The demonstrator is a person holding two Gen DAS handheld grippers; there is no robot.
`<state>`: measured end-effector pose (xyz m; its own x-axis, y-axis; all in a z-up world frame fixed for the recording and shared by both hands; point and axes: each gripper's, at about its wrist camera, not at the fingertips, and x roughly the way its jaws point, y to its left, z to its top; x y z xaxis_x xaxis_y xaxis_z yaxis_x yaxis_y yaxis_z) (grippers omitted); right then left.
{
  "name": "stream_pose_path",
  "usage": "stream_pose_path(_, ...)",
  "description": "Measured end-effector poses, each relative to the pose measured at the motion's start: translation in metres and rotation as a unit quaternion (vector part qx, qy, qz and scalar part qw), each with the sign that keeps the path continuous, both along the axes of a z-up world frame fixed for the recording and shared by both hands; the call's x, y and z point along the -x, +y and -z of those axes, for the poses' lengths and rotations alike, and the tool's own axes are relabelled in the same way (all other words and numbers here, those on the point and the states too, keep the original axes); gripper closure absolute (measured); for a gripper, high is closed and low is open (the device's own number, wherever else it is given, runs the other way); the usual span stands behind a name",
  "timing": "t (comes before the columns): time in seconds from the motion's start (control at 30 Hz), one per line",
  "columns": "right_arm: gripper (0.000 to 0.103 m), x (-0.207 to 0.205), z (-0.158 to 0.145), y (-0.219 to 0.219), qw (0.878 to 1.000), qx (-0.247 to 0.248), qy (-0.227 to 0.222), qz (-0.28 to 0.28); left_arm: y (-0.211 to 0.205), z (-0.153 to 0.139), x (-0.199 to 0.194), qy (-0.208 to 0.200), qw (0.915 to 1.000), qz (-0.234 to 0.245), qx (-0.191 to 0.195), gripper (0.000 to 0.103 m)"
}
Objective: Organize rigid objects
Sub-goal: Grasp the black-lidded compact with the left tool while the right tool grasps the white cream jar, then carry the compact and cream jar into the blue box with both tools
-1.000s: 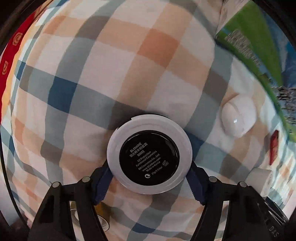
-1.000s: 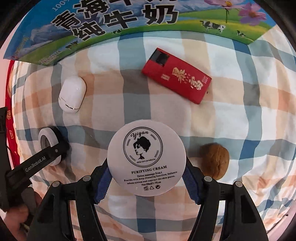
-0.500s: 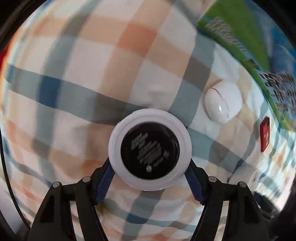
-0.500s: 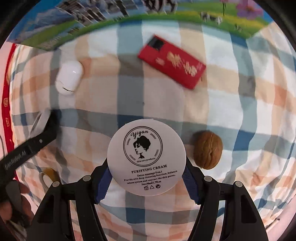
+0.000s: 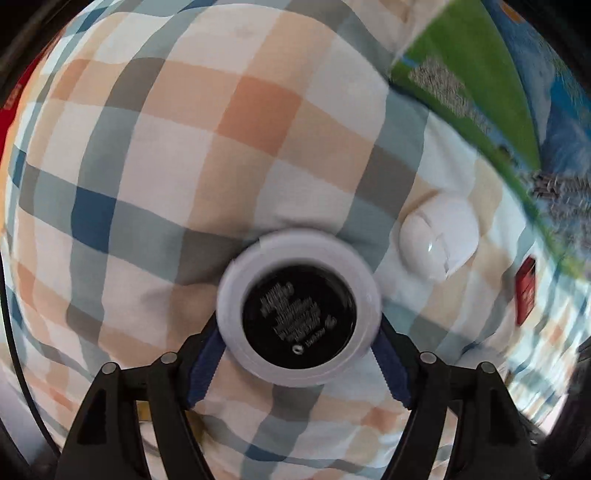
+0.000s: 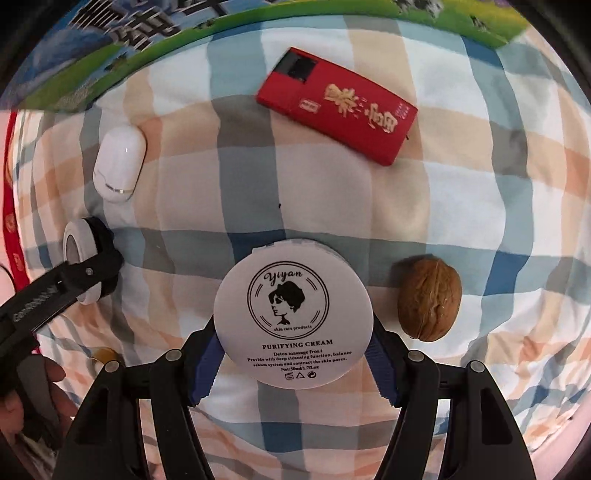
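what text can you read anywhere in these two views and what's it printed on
"Yiyan", "skin care products", "PURIFYING CREAM", "Net:50ml/1.7fl.oz": white cream jar in the right hand-held gripper.
Gold characters: red box, not readable.
Black characters: milk carton, cut off and blurred.
White print: black-bottomed jar in the left hand-held gripper, blurred.
White lettering on the left gripper's arm: blurred.

Left gripper (image 5: 299, 363) fingers (image 5: 207, 365) clamping black-faced round compact (image 5: 298, 310), white case (image 5: 437, 240) beside it, checked cloth (image 5: 221, 147)
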<state>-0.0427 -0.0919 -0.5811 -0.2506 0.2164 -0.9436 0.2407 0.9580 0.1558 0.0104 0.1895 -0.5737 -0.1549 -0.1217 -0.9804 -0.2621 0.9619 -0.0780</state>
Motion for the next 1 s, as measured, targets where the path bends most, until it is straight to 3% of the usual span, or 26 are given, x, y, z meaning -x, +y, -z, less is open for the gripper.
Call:
stream_pose_path(0.2, 0.028, -0.012, 0.017, -0.025, 0.998, -0.03, 0.02, 0.055, 0.0, 0.009, -0.016, 0.003, 0.9998, 0.01, -0.016, 0.029)
stream_pose_path(0.4, 0.032, -0.015, 0.016, -0.028, 0.998, -0.013, 0.023, 0.054, -0.036, -0.01, -0.013, -0.032, 0.9978, 0.048, -0.031, 0.03)
stream_pose_path(0.53, 0.032, -0.012, 0.014, -0.025, 0.999, -0.001, 0.023, 0.036, -0.059, -0.026, 0.011, -0.046, 0.9962, 0.065, -0.034, 0.03)
stream_pose_path(1.0, 0.032, -0.018, -0.043, -0.014, 1.0, -0.021, -0.017, 0.009, -0.095, -0.097, 0.04, -0.086, 0.9917, 0.096, 0.002, 0.03)
